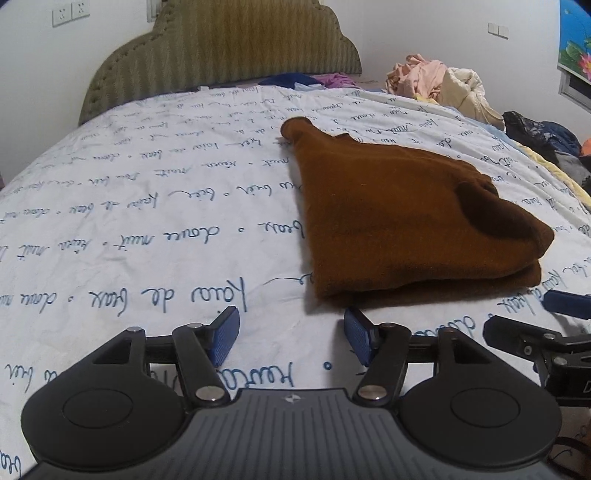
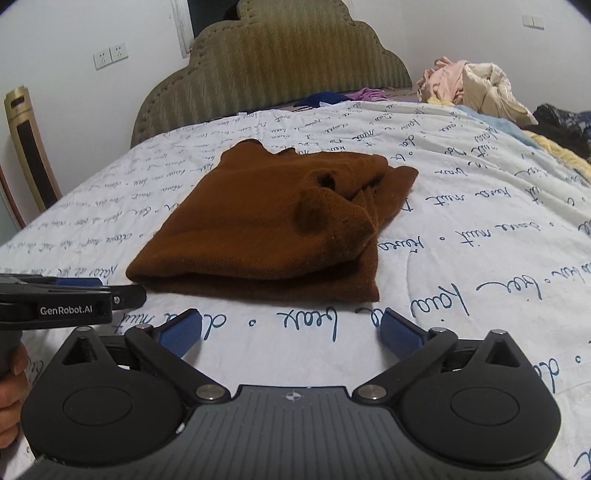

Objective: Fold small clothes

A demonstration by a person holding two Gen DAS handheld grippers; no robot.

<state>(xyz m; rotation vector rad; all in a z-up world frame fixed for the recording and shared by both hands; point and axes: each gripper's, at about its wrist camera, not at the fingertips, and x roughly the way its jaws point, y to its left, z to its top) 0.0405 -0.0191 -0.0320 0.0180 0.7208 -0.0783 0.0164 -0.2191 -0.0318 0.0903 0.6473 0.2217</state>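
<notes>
1. A brown sweater [image 1: 399, 221] is seen folded into a thick bundle on the bed cover [image 1: 147, 229], a white cover printed with blue handwriting; the sweater lies near the middle of the bed, its folded edge turned towards both cameras.
2. The left gripper [image 1: 291, 338] is held just short of that near edge, fingers released and spread apart, nothing between the blue pads [image 1: 223, 336]; only bare cover is seen in the gap.
3. The right gripper [image 2: 290, 332] is likewise found opened very wide, empty, and kept just in front of the sweater's near edge without touching it.
4. In the right wrist view the left gripper is caught at the left margin, close beside the sweater's near left corner; a hand [image 2: 11, 387] is glimpsed below it.
5. Behind the sweater, an olive padded headboard [image 1: 236, 48] is set against the wall, with blue and purple garments [image 1: 295, 80] lying at its foot.
6. At the far right of the bed a heap of pink and cream clothes [image 1: 439, 86] is piled, and darker items [image 1: 535, 136] are bunched along the right edge.
7. Wall sockets [image 1: 70, 13] are noted at upper left; a gold-coloured upright unit [image 2: 31, 147] is seen beside the bed in the right wrist view.
8. Wide open cover is left to the sweater's left and in front of it; the right side is more crowded.
</notes>
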